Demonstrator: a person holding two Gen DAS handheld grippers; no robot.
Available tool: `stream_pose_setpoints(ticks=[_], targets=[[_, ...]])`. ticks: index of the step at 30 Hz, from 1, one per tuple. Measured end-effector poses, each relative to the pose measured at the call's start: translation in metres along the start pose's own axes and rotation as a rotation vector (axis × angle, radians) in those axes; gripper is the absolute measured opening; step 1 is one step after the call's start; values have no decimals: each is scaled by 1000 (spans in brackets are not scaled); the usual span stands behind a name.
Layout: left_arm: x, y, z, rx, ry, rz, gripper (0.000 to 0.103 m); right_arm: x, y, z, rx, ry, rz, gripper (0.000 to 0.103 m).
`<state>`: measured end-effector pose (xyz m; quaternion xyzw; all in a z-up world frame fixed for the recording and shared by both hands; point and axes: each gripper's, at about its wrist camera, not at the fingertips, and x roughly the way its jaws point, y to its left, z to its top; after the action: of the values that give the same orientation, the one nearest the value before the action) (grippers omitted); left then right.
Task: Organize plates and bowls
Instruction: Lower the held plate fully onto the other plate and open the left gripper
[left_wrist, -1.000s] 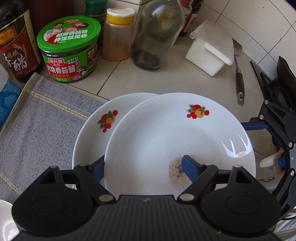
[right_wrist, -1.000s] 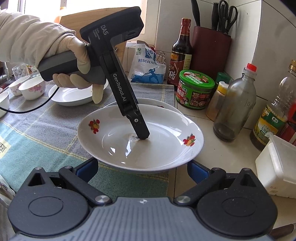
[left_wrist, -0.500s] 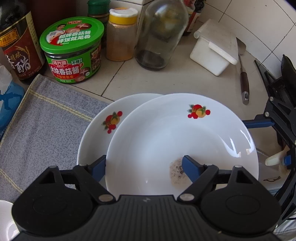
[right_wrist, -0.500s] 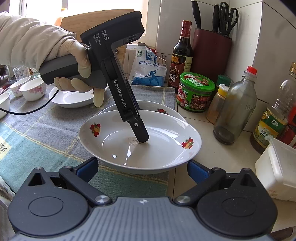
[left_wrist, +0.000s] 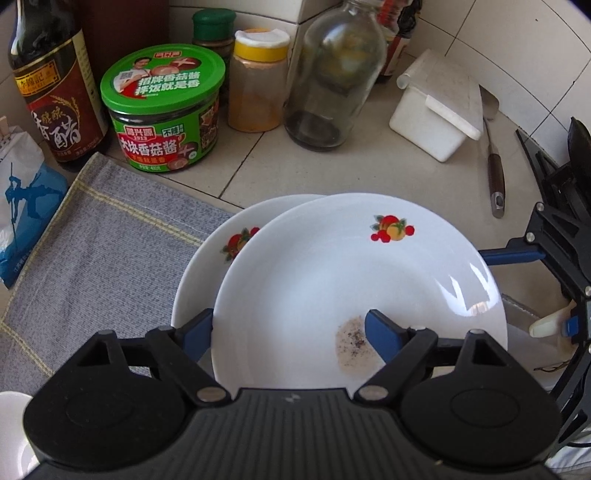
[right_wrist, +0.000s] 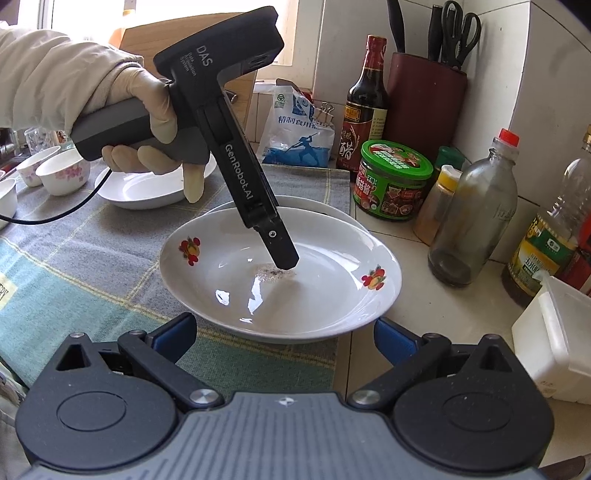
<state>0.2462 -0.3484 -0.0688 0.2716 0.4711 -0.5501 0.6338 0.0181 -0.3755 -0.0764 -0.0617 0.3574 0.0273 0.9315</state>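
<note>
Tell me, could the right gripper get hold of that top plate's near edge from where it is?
Probably yes. The right gripper is open, and the top plate has its near rim just ahead with nothing between. The left gripper straddles another part of the rim, its jaws just opening.

The left camera sits on the left gripper (left_wrist: 290, 326) and looks steeply down, very close over the top plate (left_wrist: 354, 280), toward the jars by the wall. The right camera sits on the right gripper (right_wrist: 284, 334), lower and slanted, near that plate's (right_wrist: 288, 291) edge. Both see the two stacked plates, the green-lidded jar (left_wrist: 164, 107) and the desk (left_wrist: 369, 173).
</note>
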Motion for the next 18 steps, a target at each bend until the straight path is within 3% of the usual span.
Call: stream_pose_setpoints(ticks=[18], targets=[[-15,-1,-10,-39,-72,56,89,13,2,2,15,27,-18,103]])
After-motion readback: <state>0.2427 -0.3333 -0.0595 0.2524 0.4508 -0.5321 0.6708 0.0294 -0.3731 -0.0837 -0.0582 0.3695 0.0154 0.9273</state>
